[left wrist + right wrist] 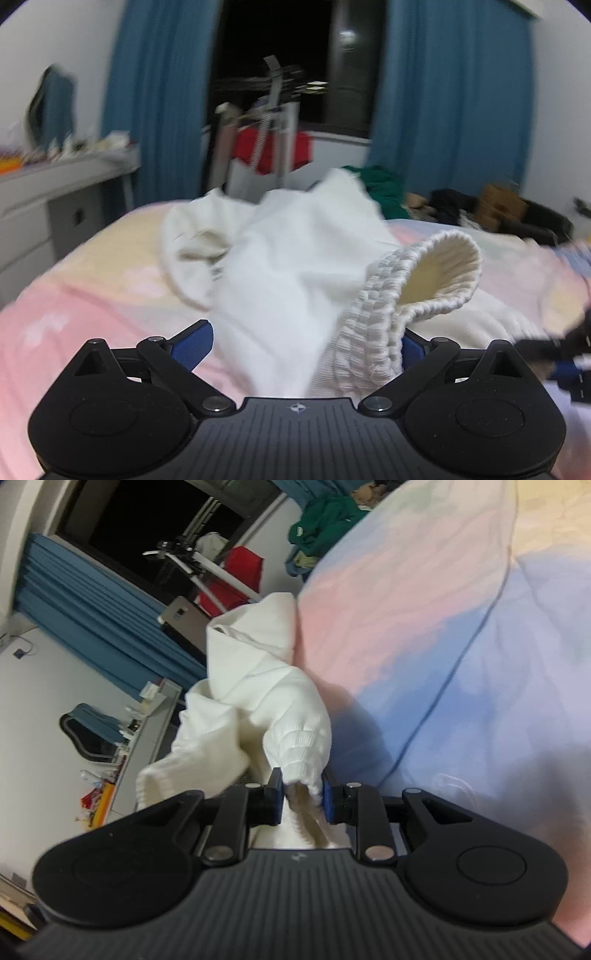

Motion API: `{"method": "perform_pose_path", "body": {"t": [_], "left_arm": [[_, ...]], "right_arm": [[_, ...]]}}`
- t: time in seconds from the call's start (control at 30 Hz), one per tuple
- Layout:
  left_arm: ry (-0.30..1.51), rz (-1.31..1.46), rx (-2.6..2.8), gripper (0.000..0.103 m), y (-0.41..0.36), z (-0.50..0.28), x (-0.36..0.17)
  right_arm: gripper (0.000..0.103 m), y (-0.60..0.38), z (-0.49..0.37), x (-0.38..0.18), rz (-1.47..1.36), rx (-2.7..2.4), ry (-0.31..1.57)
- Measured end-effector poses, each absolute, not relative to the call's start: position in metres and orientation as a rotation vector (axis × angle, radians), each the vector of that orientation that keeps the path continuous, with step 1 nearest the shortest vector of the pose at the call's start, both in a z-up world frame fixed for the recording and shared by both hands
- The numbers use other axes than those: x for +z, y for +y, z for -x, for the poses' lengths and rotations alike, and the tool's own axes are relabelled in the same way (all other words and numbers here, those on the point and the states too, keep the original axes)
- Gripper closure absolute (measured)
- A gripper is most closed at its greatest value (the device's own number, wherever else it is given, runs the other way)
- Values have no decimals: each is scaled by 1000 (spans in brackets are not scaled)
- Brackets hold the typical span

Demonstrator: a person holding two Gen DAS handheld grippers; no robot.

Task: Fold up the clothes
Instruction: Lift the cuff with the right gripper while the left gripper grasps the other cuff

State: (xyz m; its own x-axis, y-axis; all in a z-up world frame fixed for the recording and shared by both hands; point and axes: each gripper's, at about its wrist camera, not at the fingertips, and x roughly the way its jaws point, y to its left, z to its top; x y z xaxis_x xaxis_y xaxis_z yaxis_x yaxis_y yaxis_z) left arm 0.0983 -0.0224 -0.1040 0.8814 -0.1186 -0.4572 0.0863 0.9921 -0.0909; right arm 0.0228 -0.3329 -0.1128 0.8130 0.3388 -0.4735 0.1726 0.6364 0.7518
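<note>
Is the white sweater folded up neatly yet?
No. The sweater is bunched and lifted off the bed, its ribbed cuff pinched in the right gripper.

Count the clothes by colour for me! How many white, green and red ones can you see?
White: 1, the white sweater that both grippers hold.
Green: 1, the green garment heaped at the far side of the bed.
Red: 1, the red cloth on the rack.
Total: 3
</note>
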Motion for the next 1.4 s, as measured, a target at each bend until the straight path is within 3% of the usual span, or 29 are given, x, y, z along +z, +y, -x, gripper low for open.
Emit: {"method": "perform_pose_path", "body": {"t": [0.33,0.57,0.87,1.13,1.17,1.27,1.4], "left_arm": [[691,100,162,1,23,-102,-115],[621,152,64,4,28,-93,-103],[477,179,-75,4,10,-84,-89],[466,176,-100,18,12,-101,-87],[468,180,-108,19,14,-102,-87],[479,203,-125,25,19,-103,-89],[492,253,-126,39,28,-108,-92]], "right_arm": [[72,-328,-22,-120,-888,74,688],[60,-327,-26,-116,-832,50,688],[59,-334,-42,-116,-817,55,709],[56,-350,-56,-124,-854,23,714],[53,-354,-53,-123,-864,9,698],[29,-359,-51,-123,-892,3,652],[29,-354,-69,-137,-918,87,705]]}}
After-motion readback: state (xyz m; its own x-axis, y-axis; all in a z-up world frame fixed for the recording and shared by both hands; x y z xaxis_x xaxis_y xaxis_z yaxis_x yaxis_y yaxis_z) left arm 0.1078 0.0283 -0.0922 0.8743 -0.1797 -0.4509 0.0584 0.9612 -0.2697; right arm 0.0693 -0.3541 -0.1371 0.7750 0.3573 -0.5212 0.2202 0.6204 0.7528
